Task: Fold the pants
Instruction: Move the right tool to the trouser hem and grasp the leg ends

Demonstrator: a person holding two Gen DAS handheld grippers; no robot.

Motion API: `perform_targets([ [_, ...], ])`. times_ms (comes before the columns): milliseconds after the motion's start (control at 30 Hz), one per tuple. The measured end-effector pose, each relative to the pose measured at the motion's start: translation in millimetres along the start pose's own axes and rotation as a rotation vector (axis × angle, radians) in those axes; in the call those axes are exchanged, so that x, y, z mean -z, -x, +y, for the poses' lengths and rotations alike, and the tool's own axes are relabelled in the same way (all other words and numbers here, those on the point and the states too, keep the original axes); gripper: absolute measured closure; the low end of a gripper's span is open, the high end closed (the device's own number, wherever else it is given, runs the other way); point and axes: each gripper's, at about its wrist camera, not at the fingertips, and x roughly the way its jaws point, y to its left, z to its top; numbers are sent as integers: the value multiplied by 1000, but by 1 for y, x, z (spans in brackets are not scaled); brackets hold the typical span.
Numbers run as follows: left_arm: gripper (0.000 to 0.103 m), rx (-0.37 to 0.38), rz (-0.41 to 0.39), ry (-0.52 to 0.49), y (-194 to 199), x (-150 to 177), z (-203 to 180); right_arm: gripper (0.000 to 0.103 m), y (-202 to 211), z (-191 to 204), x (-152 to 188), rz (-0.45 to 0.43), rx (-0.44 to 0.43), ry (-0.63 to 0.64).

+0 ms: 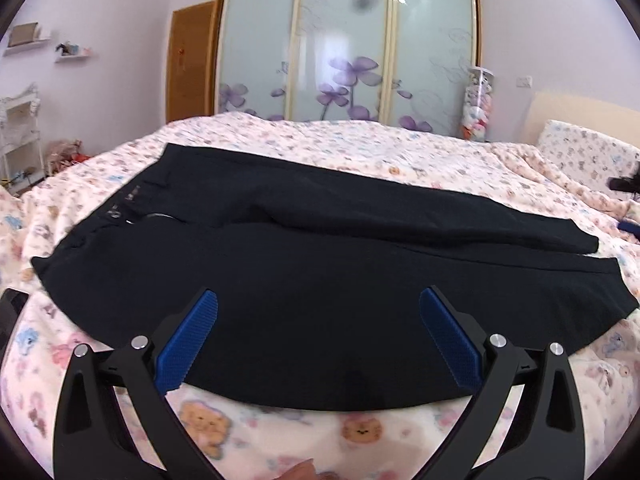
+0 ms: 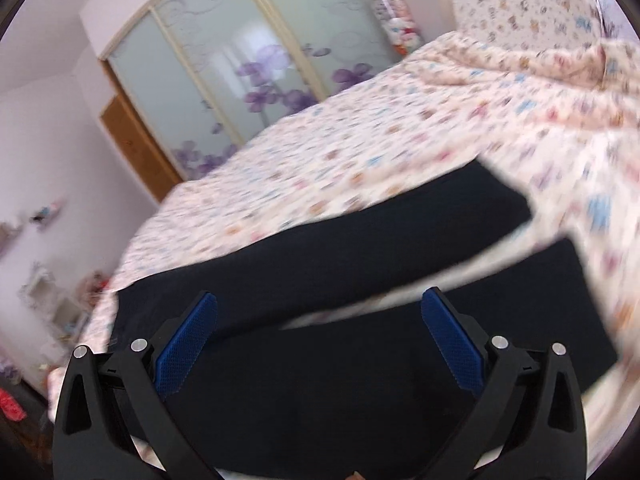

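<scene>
Both my tongs hang spread wide above the near edge of the black pants [image 1: 320, 280], pinching nothing.

From my left gripper [image 1: 318, 304] I see the pants laid flat across the flowered bedspread [image 1: 360, 148], waistband toward my left and the two legs running off to my right, the far leg lying partly over the near one. Its blue pads [image 1: 188, 344] frame the near leg's cloth, and the hem edge passes just under them; whether they touch the fabric I cannot tell. My right gripper [image 2: 319, 304] is tilted and its view is blurred: here the legs [image 2: 360, 248] fan apart toward the cuffs with a wedge of bedspread [image 2: 360, 152] between them, and the near leg fills the gap between my open fingers [image 2: 452, 344]. Beyond the bed stands a wardrobe [image 1: 344, 40] with purple flowers.
</scene>
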Motion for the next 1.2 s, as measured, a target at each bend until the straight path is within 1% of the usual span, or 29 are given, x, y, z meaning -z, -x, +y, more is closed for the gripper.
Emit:
perform_targets([
  [67, 2, 26, 17, 10, -3, 1, 2, 1, -21, -22, -24, 13, 95, 11],
  [100, 2, 44, 29, 15, -6, 1, 2, 1, -31, -32, -33, 22, 119, -5],
  [167, 2, 108, 72, 31, -14, 3, 5, 1, -48, -55, -47, 32, 137, -57],
  [233, 2, 175, 112, 63, -23, 7, 10, 1, -66, -80, -61, 24, 146, -135],
  [267, 2, 198, 123, 81, -25, 8, 12, 1, -75, -90, -67, 20, 141, -166],
  [367, 2, 272, 144, 135, -31, 9, 18, 1, -101, -111, -80, 15, 147, -198],
  [400, 2, 305, 151, 149, -34, 10, 19, 3, -109, -114, -84, 12, 163, -193],
  [467, 2, 326, 160, 151, -36, 11, 18, 13, -124, -122, -92, 1, 197, -177],
  [567, 2, 343, 165, 126, -40, 11, 11, 20, -140, -132, -99, 0, 216, -173],
  [700, 2, 397, 178, 103, -43, 13, 3, 25, -164, -144, -103, 12, 287, -154],
  [800, 2, 400, 195, 104, -47, 13, 2, 37, -175, -148, -98, 28, 316, -141],
  [833, 2, 399, 204, 109, -49, 13, 2, 48, -177, -149, -96, 27, 327, -139],
  [867, 2, 398, 210, 112, -52, 11, 1, 62, -177, -149, -95, 25, 336, -140],
  [900, 2, 398, 214, 115, -53, 11, 2, 72, -175, -150, -94, 15, 339, -145],
  [933, 2, 399, 214, 118, -54, 11, 1, 79, -171, -150, -93, 6, 328, -148],
  [1000, 2, 400, 213, 120, -52, 11, 2, 90, -159, -145, -93, -31, 312, -131],
  [1033, 2, 400, 213, 121, -52, 10, 3, 93, -153, -144, -94, -50, 306, -128],
  [1200, 2, 405, 209, 131, -50, 12, 10, 94, -111, -129, -92, -124, 220, -141],
])
